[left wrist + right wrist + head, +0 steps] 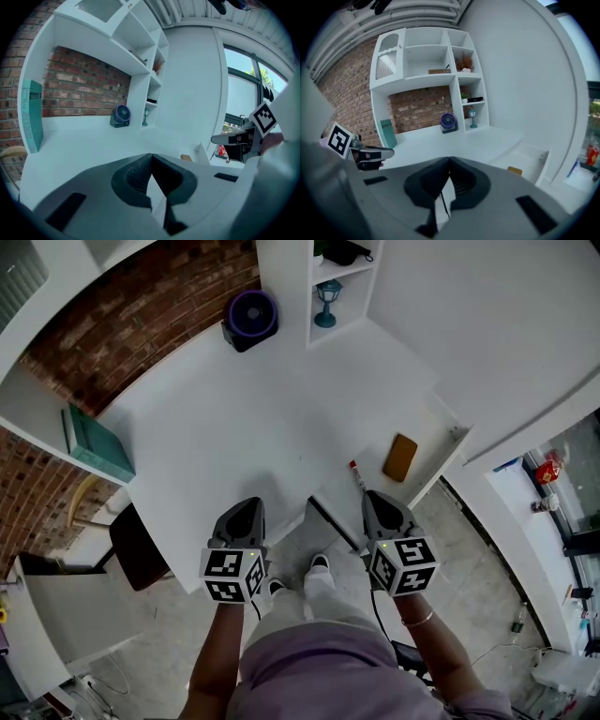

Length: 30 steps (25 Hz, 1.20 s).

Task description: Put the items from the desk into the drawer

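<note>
The open white drawer [452,441] juts from the desk's right side. A flat tan case [400,457] lies in it, also visible in the left gripper view [186,158] and the right gripper view [514,170]. A red-tipped pen [357,474] lies at the drawer's near left end. My left gripper [246,509] hangs over the desk's front edge, shut and holding nothing [151,161]. Just in front of the drawer, by the pen, my right gripper [376,500] is also shut and empty [449,164].
On the white desk [234,418], a purple fan [252,317] stands at the back and a teal lantern [326,302] sits in the shelf unit. A teal book [97,444] leans at the left. A dark chair [141,545] stands below the desk's left edge.
</note>
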### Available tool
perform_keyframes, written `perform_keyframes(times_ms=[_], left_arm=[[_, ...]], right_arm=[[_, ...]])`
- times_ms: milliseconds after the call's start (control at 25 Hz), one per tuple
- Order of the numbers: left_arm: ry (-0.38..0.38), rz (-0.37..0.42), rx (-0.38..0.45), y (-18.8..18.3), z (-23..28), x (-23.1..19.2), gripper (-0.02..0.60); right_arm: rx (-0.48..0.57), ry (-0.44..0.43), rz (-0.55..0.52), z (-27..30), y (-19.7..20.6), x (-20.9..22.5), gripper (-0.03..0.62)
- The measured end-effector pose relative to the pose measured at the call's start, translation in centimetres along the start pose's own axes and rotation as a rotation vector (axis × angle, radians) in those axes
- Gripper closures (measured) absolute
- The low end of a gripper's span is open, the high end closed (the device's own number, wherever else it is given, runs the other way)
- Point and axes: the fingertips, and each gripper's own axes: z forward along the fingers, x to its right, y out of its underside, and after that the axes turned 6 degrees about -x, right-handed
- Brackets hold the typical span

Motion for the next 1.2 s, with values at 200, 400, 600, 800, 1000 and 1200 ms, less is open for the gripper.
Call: perform_keyframes(times_ms=[200, 400, 600, 800, 1000, 1200], left_arm=[[-0.001, 0.004, 0.004, -0.1, -0.2, -0.1, 0.581], [0.002, 0.009, 0.01, -0.5, -0.2, 0.1, 0.581], [0.006, 0.012, 0.011, -0.6, -0.1, 0.4, 0.581], [0.004, 0.012, 0.008, -0.5, 0.0, 0.6, 0.581], [0.001, 0.011, 0.007, -0.6, 0.4, 1.0, 0.581], [-0.001, 0.012, 0.004, -0.6, 0.7, 1.4, 0.581]], right_arm=[[0.045, -0.029, 0.002, -1.2, -0.8, -0.6, 0.591], [0.066, -0.033, 0.009, -2.1, -0.9, -0.6, 0.591], [0.072, -0.03, 0.013, -2.7, -0.9, -0.3, 0.591], [0.075, -0.03, 0.014, -2.8, -1.0, 0.0, 0.591], [0.068, -0.034, 0.009, -2.9, -0.8, 0.5, 0.591], [0.054, -0.031, 0.01, -2.7, -0.4, 1.4, 0.591]])
